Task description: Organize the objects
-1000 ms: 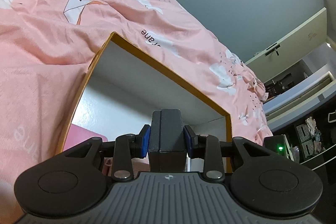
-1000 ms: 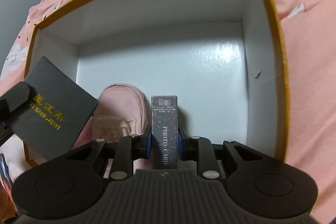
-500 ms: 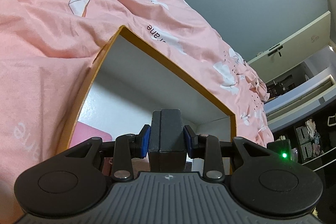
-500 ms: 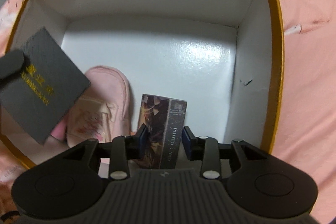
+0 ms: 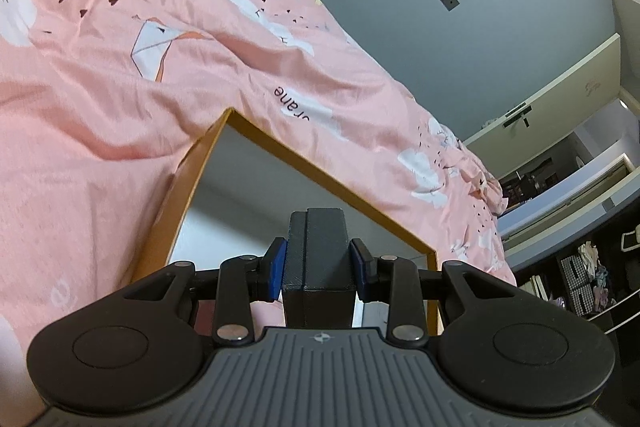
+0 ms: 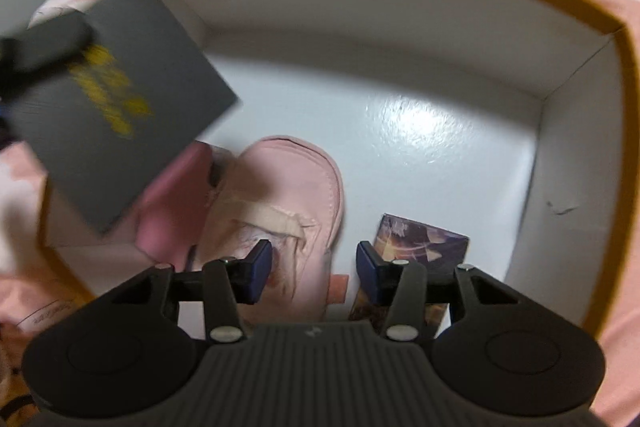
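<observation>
A dark grey box sits between my left gripper's blue pads, which press on its sides. It hangs over the near edge of a white storage box with a gold rim. In the right wrist view the same grey box, with gold lettering, hovers at the upper left over the storage box. My right gripper points down into the storage box, its jaws opening with nothing between them. The purple photo card box lies flat on the floor, just right of the right pad. A pink pouch lies beneath.
The storage box rests on a pink bedspread printed with clouds. A grey wall and shelving lie beyond the bed at the right. The right half of the storage box floor is bare white.
My right gripper has let go of the photo card box, which tipped over and now lies flat to the right. That gripper shifted left over the pouch. The left gripper kept its hold.
</observation>
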`<state>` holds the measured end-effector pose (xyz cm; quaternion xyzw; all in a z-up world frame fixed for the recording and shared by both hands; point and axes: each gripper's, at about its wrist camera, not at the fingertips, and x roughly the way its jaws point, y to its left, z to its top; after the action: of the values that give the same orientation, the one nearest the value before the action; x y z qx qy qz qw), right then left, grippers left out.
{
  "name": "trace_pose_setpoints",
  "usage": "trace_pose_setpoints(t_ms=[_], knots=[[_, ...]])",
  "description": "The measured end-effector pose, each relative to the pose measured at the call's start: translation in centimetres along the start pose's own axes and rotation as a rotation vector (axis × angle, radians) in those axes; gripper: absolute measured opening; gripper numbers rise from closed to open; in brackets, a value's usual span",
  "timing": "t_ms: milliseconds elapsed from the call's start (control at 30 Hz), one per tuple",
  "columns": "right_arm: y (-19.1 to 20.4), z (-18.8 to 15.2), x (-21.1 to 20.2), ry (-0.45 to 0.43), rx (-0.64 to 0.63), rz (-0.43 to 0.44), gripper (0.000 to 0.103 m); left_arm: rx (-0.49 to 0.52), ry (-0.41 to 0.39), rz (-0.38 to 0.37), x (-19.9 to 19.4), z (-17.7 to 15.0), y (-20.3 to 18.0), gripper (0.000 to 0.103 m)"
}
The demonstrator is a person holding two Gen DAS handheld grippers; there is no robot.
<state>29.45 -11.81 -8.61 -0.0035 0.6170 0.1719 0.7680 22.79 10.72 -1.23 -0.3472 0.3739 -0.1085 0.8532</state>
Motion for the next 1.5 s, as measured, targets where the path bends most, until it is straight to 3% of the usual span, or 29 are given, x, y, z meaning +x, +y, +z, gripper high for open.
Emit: trace_pose_setpoints(t_ms=[167,267,467,567,733,967,1100,1233,1367,1500], knots=[[-1.2,0.1,1.3,0.018,0.084,0.105,0.022,-0.007,-0.009,-0.002,-0.1,0.3,0.3,0.038],[-1.3,-0.6,-0.2,-0.006,0.102,0.137,0.017,-0.017,-0.017,-0.013,-0.2,0.6,0.5,0.038],[-1.1,-0.3,-4.2,-0.090,0.124,0.231,0.016,-0.030,-0.049,-0.038,-1.5,1.0,0.4,0.038],[1.5,0.1,-4.5,-0.089,0.084,0.268,0.016,-0.031,-0.061,-0.043,-1.8,1.1,0.3,0.038],[3.6,1.4,-1.5,-0.063,0.063,0.323,0.016,-0.032,-0.062,-0.024,-2.0,1.1,0.7,0.038],[5.0,2.2,1.2,-0.064,0.071,0.328,0.017,-0.043,-0.050,-0.010,-1.4,1.3,1.6,0.038],[5.0,2.4,0.9,-0.075,0.070,0.330,0.029,-0.049,-0.041,-0.011,-0.9,1.1,1.7,0.038],[4.9,2.0,-2.3,-0.138,0.007,0.247,0.036,-0.049,-0.025,-0.011,-0.3,0.8,1.5,0.038],[3.6,0.9,-5.5,-0.168,-0.036,0.115,0.036,-0.052,0.012,-0.019,1.1,-0.3,0.8,0.038],[-0.3,-0.7,-7.3,-0.197,-0.066,-0.073,0.036,-0.068,0.079,0.017,4.0,-2.2,0.3,0.038]])
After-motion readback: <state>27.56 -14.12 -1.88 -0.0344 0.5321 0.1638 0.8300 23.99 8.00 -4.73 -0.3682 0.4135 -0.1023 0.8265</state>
